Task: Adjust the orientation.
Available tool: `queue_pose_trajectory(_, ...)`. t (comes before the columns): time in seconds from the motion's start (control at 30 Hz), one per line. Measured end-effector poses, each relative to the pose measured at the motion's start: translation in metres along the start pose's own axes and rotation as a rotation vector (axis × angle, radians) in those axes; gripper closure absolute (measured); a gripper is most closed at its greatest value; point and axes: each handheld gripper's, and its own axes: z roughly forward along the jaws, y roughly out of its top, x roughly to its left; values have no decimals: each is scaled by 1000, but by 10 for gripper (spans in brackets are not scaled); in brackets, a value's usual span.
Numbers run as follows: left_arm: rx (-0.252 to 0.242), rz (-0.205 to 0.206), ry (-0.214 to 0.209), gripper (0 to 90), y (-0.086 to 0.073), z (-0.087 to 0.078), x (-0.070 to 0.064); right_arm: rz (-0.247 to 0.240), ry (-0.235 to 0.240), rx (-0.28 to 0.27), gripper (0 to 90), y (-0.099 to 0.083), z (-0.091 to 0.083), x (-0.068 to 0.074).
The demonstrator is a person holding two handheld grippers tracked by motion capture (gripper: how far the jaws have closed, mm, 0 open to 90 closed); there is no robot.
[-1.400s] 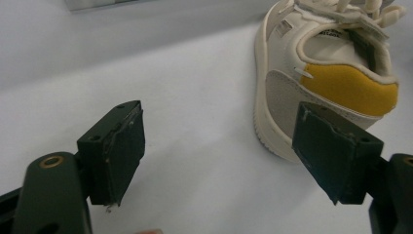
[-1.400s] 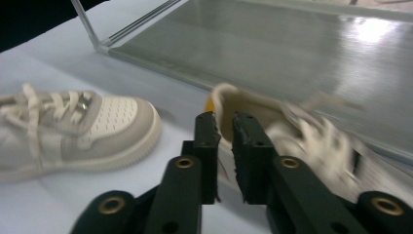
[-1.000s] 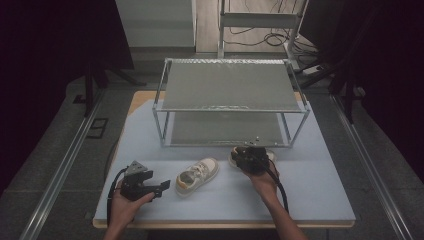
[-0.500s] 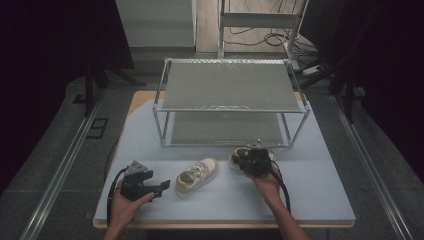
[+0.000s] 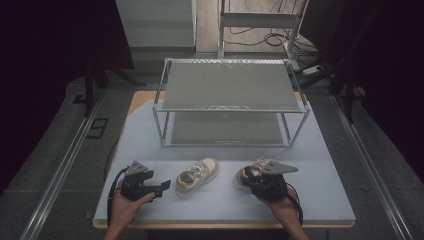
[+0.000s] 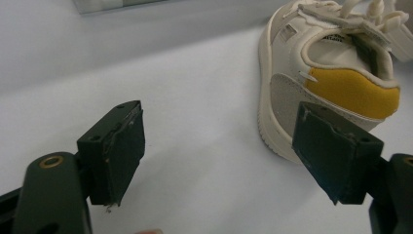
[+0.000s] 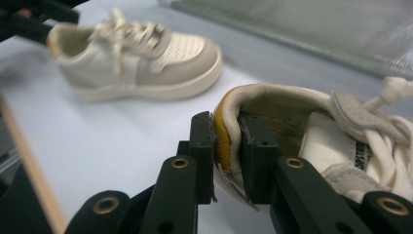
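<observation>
Right gripper [image 7: 226, 151]: clamped on the heel collar of the right shoe [image 7: 341, 141], one jaw inside, one outside, on the yellow lining.
Right shoe place: on the table [image 5: 320, 165], in front of the rack [image 5: 230, 107], right of the left shoe [image 5: 197, 176].
Left gripper [image 6: 221, 151]: jaws wide apart, holding nothing, just behind the left shoe's yellow heel [image 6: 353, 90].
Left shoe place: on the table between the two grippers, toe towards the rack.
Step in hand, as I judge it: lift the right shoe to a rack shelf.
Doing it well: keep the clamp firm; the collar is soft and the toe will sag, so lift slowly, level the sole, clear the rack's front bar before setting down.
</observation>
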Motion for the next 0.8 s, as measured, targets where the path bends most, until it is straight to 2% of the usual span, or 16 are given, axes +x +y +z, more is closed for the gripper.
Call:
queue_pose_trajectory(0.2,3,-2,-2,196,0,0,-1,-26,30,27,739,-11,-10,5)
queue_pose_trajectory(0.33,-1,-4,-1,195,0,-1,0,-16,47,28,737,-16,-16,5)
queue_pose_trajectory(0.67,2,5,-3,196,0,1,-2,-41,40,37,721,-13,-23,7)
queue_pose_trajectory(0.8,2,-2,-2,196,0,1,-1,-30,52,28,725,-15,-23,6)
